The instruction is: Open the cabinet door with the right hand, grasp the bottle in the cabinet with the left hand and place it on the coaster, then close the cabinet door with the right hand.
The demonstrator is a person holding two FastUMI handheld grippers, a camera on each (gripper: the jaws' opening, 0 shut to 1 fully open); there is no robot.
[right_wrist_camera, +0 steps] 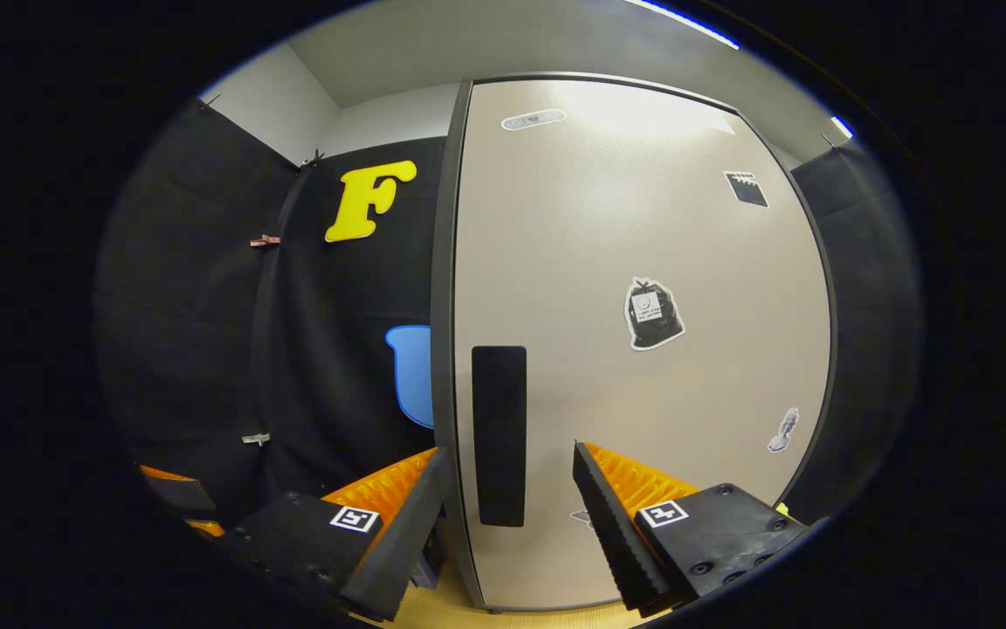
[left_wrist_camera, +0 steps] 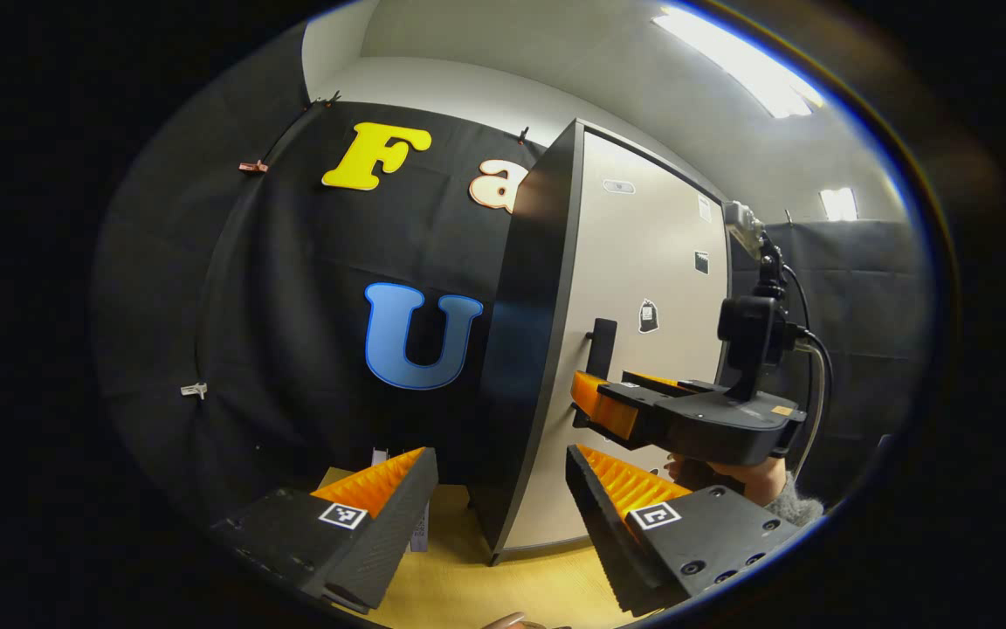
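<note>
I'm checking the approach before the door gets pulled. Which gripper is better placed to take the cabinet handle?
Right. The right gripper is open, with the cabinet door's handle between its fingers; the left gripper sits off the cabinet's corner.

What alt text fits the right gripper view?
A closed beige cabinet door with a dark frame sits straight ahead, its black vertical bar handle lined up between the open right tongs, which are not yet touching it. Small stickers dot the door, and a strip of yellow wooden tabletop shows below.
</note>
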